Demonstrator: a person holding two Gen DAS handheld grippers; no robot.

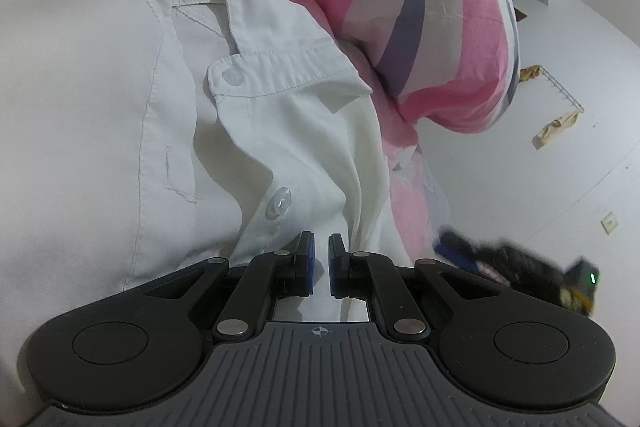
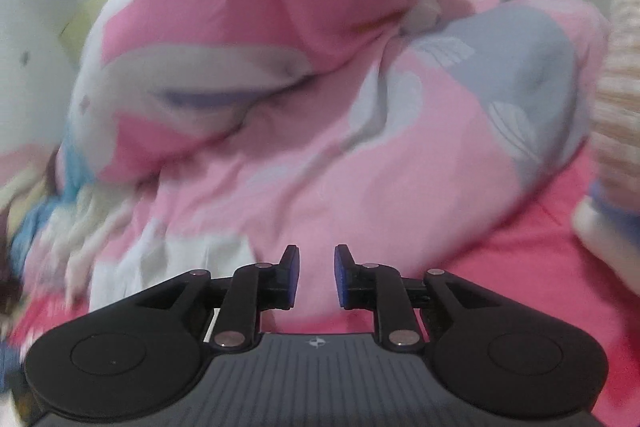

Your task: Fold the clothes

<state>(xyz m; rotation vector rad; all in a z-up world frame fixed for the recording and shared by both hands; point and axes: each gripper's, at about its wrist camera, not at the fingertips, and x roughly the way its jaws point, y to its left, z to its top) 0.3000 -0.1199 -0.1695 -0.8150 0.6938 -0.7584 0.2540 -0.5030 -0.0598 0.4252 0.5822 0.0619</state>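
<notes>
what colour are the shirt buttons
Clear, see-through buttons on the white shirt; left wrist view.

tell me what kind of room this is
Probably a bedroom at home: a bunched pink, white and grey patterned duvet lies on a pink sheet, with a white button-up shirt spread over it for folding, beside plain white walls.

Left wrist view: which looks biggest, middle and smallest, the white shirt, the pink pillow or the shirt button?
1. White shirt, though it is nearest the camera.
2. Pink pillow.
3. Shirt button.
</notes>
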